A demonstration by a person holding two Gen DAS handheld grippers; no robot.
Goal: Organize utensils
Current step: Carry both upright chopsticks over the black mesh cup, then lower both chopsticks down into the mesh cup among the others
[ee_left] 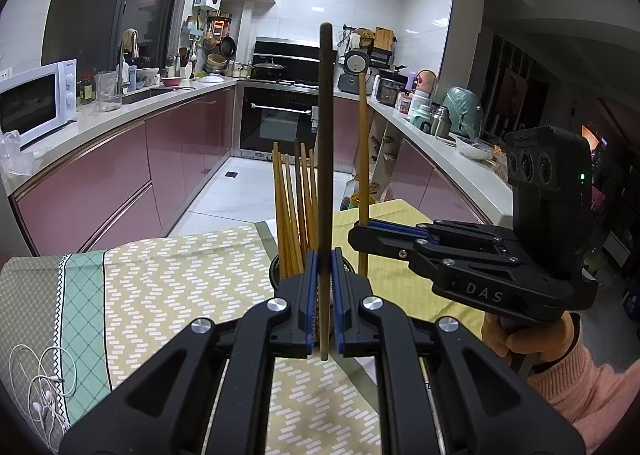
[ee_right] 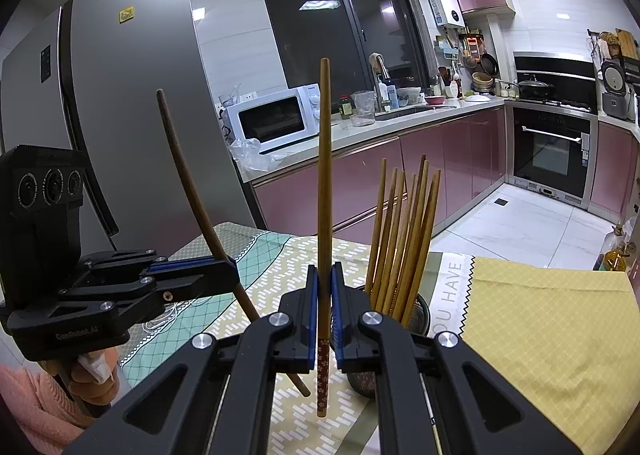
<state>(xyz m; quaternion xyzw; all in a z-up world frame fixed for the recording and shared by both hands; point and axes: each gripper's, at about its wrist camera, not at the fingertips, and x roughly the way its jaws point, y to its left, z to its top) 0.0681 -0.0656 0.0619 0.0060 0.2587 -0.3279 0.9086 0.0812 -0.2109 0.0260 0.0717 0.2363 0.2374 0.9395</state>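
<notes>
The left tool (ee_left: 324, 295) is closed tight on a dark chopstick (ee_left: 325, 143). The stick stands almost straight up between the blue pads. The right tool (ee_right: 325, 303) is closed too, and it grips a light chopstick (ee_right: 325, 183) with a small flower pattern at its low end. That stick also stands nearly upright.

Both tools hang over the bench (ee_left: 168, 287), which has patterned cloths spread on it. Just past the tools sits a round metal holder (ee_right: 420, 313). A bunch of light wooden chopsticks (ee_right: 404, 239) already stands in it, fanned out at the top. In the left view the holder is right behind the dark stick. In the right view it is just to the right of the flowered stick. White earphones (ee_left: 40, 391) lie on the cloth at the near left, well apart from all this.

The job now looks like putting these two sticks into the holder with the others. To do it well, go one stick at a time, so the two tools do not bump. Lift the low end of the stick above the rim first. Then move it over an empty bit of the holder, away from the fanned tops. Keep the stick straight up and bring it down slowly. Let go only when the low end is well inside, or the stick may tip out. Push gently, because the holder could slide or fall over.
</notes>
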